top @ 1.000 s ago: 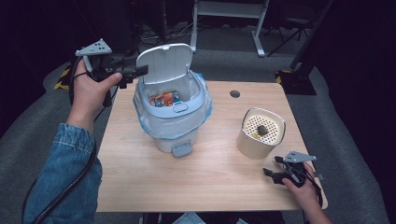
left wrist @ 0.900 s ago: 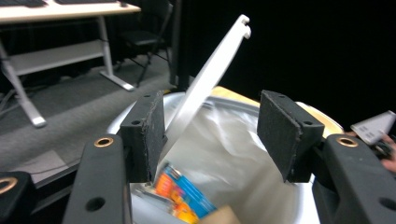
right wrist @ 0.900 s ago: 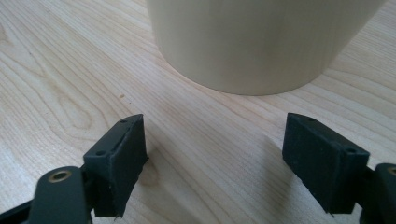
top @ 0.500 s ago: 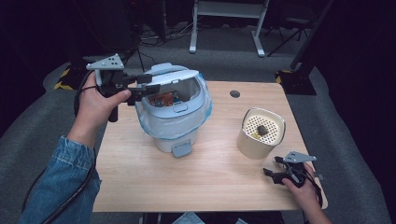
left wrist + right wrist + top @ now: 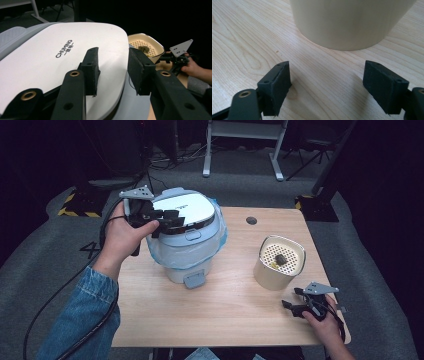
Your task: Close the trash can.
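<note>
A: Where was the white, round-bodied plastic bin (image 5: 185, 245) with the pale blue liner bag?

B: It stood on the light wooden table (image 5: 220, 315), toward the person's left and the far side. Its glossy white hinged lid (image 5: 184, 211) lay down over the top, tilted slightly, with dark lettering printed on it and a grey pedal at the foot of the bin facing the person.

A: And the left gripper (image 5: 167, 219)?

B: It reached in over the lid from the bin's left side. In the left gripper view the two black padded jaws straddled the lid's near edge, one pad (image 5: 91, 68) resting on the white top and the other (image 5: 136, 70) hanging beside the rim. The jaws had just been closing, with the lid's edge between them, yet a gap showed between the pads, so the left gripper (image 5: 113, 70) stood spread rather than pinching.

A: What about the right gripper (image 5: 290, 306)?

B: It sat low at the near right corner of the table, held in the person's right hand (image 5: 325, 325). In the right gripper view the right gripper (image 5: 334, 87) had its jaws wide apart above bare wood, nothing between them.

A: Anything near it?

B: A cream, rounded-square container (image 5: 279, 265) with a perforated insert stood just beyond it, a small dark lump lying on the holes. It was well apart from the bin
</note>
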### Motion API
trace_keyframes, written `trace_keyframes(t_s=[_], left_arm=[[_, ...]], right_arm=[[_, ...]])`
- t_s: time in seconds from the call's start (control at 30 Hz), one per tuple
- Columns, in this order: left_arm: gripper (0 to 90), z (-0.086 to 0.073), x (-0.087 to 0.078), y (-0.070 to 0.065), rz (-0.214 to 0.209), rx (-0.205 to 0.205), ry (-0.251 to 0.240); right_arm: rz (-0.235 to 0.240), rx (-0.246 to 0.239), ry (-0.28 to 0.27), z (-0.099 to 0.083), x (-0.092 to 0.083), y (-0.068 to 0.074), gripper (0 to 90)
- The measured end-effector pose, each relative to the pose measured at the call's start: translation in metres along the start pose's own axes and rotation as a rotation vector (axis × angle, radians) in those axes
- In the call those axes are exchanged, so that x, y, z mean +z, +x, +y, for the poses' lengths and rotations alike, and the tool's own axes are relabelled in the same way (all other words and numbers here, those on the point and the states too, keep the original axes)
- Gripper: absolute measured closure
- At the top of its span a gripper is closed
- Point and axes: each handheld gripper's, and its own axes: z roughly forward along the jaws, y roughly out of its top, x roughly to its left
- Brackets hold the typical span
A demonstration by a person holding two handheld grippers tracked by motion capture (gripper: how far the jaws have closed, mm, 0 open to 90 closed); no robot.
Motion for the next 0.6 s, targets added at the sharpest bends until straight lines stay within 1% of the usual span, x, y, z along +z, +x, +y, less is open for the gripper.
trace_keyframes(t_s=[0.17,0.27,0.3,0.33,0.43,0.47,0.5,0.53,0.57,0.6], left_arm=[[68.0,-0.001,0.01,-0.001,0.032,0.02,0.022],[69.8,-0.002,0.016,-0.003,0.053,0.027,0.052],[70.2,-0.002,0.018,-0.003,0.05,0.033,0.048],[70.7,-0.002,0.02,-0.004,0.049,0.03,0.042],[77.1,-0.001,0.022,-0.006,0.073,0.047,0.052],[78.6,0.0,0.023,-0.007,0.074,0.047,0.05],[80.2,0.0,0.025,-0.007,0.077,0.064,0.047],[82.9,0.0,0.026,-0.008,0.085,0.065,0.045],[84.9,0.0,0.028,-0.009,0.097,0.092,0.043],[86.9,0.0,0.029,-0.009,0.102,0.099,0.046]], right_arm=[[0.0,0.001,0.0,0.0,0.0,0.0,22.5],[0.0,0.001,0.0,0.0,0.0,0.0,22.5],[0.0,0.001,0.0,0.0,0.0,0.0,22.5],[0.0,0.001,0.0,0.0,0.0,0.0,22.5],[0.0,0.001,0.0,0.0,0.0,0.0,22.5],[-0.001,0.001,0.0,0.0,0.0,0.0,22.5],[0.0,0.001,0.0,0.0,0.0,0.0,22.6],[0.0,0.001,0.0,0.0,0.0,0.0,22.6],[0.0,0.001,0.0,0.0,0.0,0.0,22.6],[-0.001,0.002,0.0,0.0,0.0,0.0,22.6]])
